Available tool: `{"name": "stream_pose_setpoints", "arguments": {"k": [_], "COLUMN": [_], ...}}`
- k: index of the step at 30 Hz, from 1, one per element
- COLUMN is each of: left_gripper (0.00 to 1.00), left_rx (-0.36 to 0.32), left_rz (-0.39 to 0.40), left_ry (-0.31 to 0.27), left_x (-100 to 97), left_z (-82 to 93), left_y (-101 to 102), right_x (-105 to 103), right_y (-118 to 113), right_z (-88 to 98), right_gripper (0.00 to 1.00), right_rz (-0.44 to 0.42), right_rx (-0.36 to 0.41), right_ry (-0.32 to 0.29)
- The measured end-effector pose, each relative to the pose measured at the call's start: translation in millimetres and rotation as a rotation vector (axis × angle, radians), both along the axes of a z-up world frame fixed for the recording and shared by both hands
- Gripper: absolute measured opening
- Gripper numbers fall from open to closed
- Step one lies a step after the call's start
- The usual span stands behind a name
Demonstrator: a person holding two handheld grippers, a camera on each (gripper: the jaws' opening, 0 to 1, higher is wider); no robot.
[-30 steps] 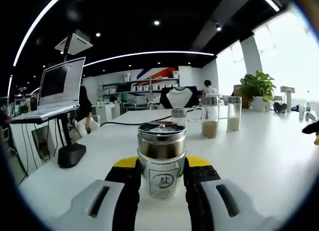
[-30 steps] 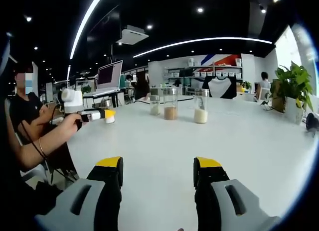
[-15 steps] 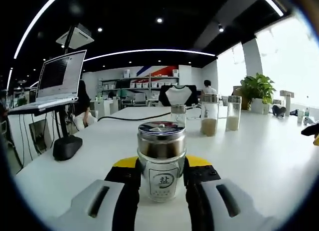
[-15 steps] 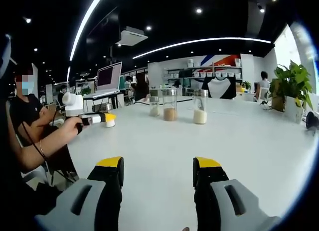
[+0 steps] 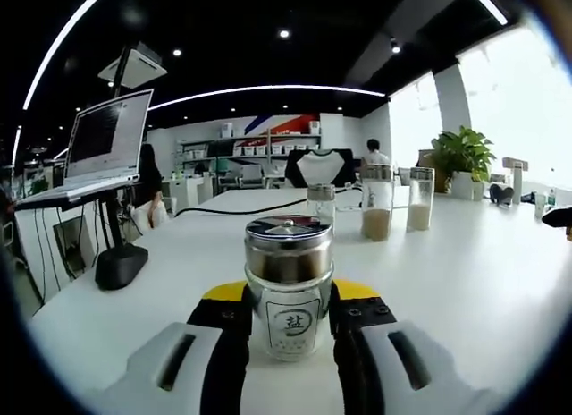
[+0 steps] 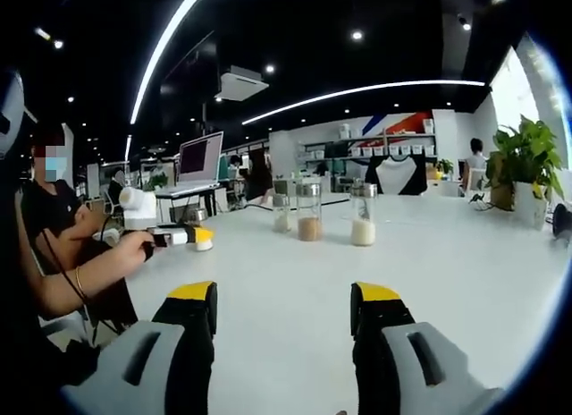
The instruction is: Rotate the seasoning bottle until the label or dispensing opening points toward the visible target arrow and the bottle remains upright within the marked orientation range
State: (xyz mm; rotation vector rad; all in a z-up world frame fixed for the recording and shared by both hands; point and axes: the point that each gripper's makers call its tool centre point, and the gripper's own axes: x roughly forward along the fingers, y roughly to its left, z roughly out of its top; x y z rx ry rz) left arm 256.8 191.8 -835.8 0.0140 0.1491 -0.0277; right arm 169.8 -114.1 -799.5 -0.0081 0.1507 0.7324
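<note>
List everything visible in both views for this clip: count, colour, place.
seasoning bottle: one, clear glass, metal lid, white label, between the left tongs' jaws
glass jars: three, clear, metal lids, in a row mid-table
table: one, white
laptop: one, silver, on a stand left of the table
potted plant: one, green, far right
left tongs: black jaws, yellow tips, shut on the bottle
right tongs: same colours, open, nothing between them
</note>
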Motion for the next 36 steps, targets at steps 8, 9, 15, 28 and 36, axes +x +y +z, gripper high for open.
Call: {"name": "stream_pose_setpoints", "arguments": {"k": [8,9,15,28,36], "left_gripper": [0.55,0.57,0.67,0.85,0.86], "left_rx": [-0.008,-0.001,0.056,0.022,-0.021], "left_rz": [-0.051,-0.057,-0.046,0.03,0.027], "left_ry": [-0.02,-0.009,0.001,-0.009,-0.077], "left_x": [-3.9,-3.5,-5.5,-14.7,-16.0], "left_z": [-0.2,-0.6,1.9,15.8,47.5], "left_y": [-12,-13,-14,5,4], "right_x": [-1,-1,0,1,1], "right_y": [3,3,4,-3,-3], "right_z": [17.9,19.3,22.9,16.7,12.6], "right_gripper": [0.81,0.84,0.98,1.0,0.97], "right_rz": [-0.004,-0.004,-0.01,-0.034,-0.03], "right_rx": [0.037,0.044,0.09,0.082,0.078], "right_ry": [-0.061,-0.063,-0.057,-0.038,-0.022]}}
